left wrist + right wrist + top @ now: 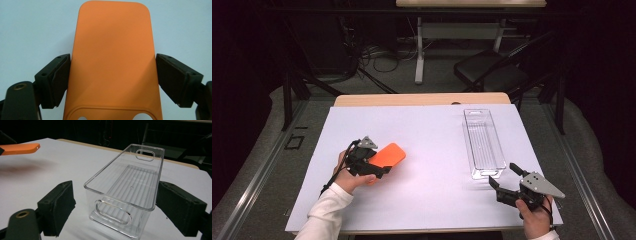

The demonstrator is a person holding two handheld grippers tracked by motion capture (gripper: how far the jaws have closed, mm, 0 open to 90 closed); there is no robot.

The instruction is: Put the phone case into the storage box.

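Observation:
A flat orange cover [389, 154] with rounded corners is lifted a little off the white table sheet [432, 200] at the left. My left gripper [379, 165] is shut on it, the pads pressing its two long edges [112, 62]. In the right gripper view the orange cover [21, 148] hovers level above its shadow. A clear, empty plastic bin [468, 140] with handle slots lies lengthwise at the right. My right gripper [503, 175] stands open just short of the bin's near end [110, 195], touching nothing.
The table's wooden back edge [422, 98] shows beyond the sheet. Past it, on the floor, are a black chair [492, 70], another table's leg [419, 50] and cables. The right hand is close to the sheet's front right corner.

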